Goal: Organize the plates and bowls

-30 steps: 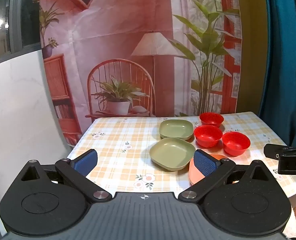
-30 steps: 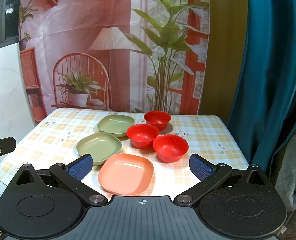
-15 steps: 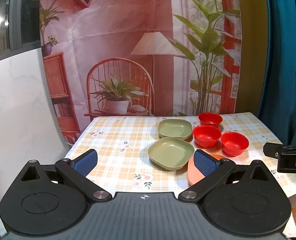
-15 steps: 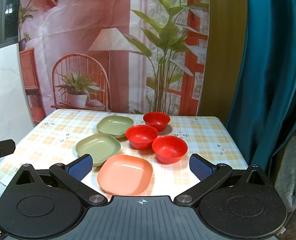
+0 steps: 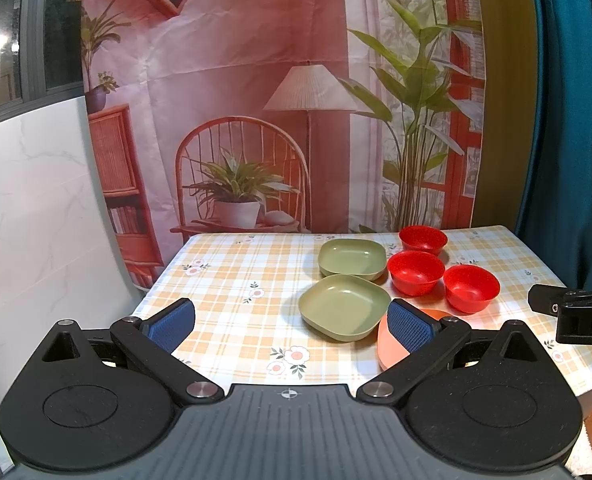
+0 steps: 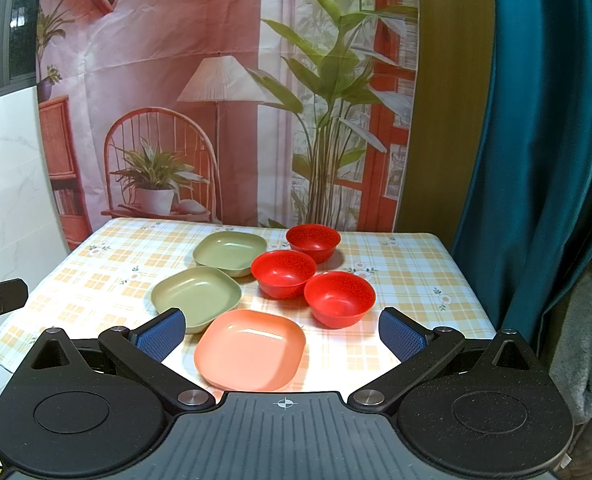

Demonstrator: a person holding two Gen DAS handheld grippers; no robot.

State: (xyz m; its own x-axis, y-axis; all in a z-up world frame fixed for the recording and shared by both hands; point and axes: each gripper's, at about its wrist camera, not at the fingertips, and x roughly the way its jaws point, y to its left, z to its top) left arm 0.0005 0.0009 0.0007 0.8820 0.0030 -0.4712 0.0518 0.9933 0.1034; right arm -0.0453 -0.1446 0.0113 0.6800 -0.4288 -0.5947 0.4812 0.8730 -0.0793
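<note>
checked tablecloth (image 6: 411, 276) | printed backdrop (image 6: 224, 80): lamp, chair, plants | teal curtain (image 6: 535, 140) right

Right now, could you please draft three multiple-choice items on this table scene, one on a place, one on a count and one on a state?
1. Where does the pink plate lie?
A. At the near edge, in front of the green plates
B. At the far edge by the backdrop
C. Inside a bowl

2. How many red bowls are on the table?
A. Two
B. Three
C. Five

3. How is the right gripper?
A. Shut on a bowl
B. Shut on a plate
C. Open, holding nothing

Answers: 1 A, it sits nearest the camera; 2 B, three separate red bowls show; 3 C, its blue pads stand wide apart.
</note>
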